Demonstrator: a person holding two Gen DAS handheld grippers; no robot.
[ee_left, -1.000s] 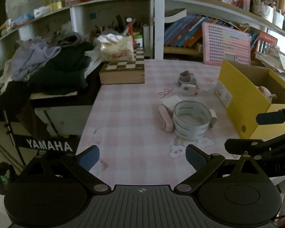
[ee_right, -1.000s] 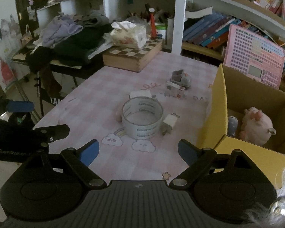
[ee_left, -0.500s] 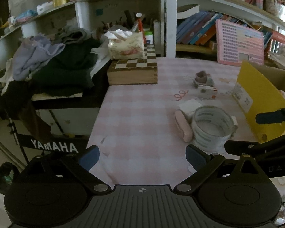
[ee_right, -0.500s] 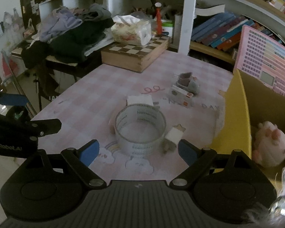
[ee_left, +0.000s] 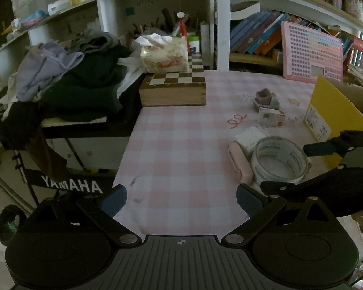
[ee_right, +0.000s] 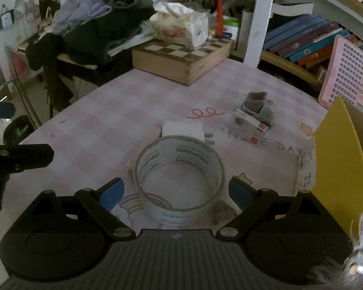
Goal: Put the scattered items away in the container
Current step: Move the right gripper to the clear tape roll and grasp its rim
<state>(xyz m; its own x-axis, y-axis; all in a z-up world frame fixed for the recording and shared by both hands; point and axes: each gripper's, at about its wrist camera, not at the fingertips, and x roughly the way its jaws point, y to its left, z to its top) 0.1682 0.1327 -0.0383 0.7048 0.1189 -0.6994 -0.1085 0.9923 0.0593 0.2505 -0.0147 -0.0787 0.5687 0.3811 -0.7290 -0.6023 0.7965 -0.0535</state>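
A wide roll of clear tape (ee_right: 179, 181) stands on the pink checked tablecloth (ee_right: 113, 111). My right gripper (ee_right: 175, 191) is open, its blue fingertips on either side of the roll. The roll also shows in the left wrist view (ee_left: 279, 163), with a pink eraser-like bar (ee_left: 239, 165) and a white block (ee_left: 250, 137) beside it. A small card box (ee_right: 250, 126) and a tiny shoe (ee_right: 260, 106) lie further back. The yellow cardboard box (ee_right: 341, 154) stands at the right. My left gripper (ee_left: 181, 199) is open and empty over the table's near-left part.
A wooden chessboard box (ee_left: 174, 87) with a tissue box (ee_left: 164, 56) on it sits at the back left. Piled clothes (ee_left: 72, 77) lie on a keyboard stand left of the table. A pink keyboard toy (ee_left: 312, 53) leans on the bookshelf.
My right gripper has moved forward and down until its fingertips flank the tape roll. My left gripper has drifted left and back, so the items sit further right in its view.
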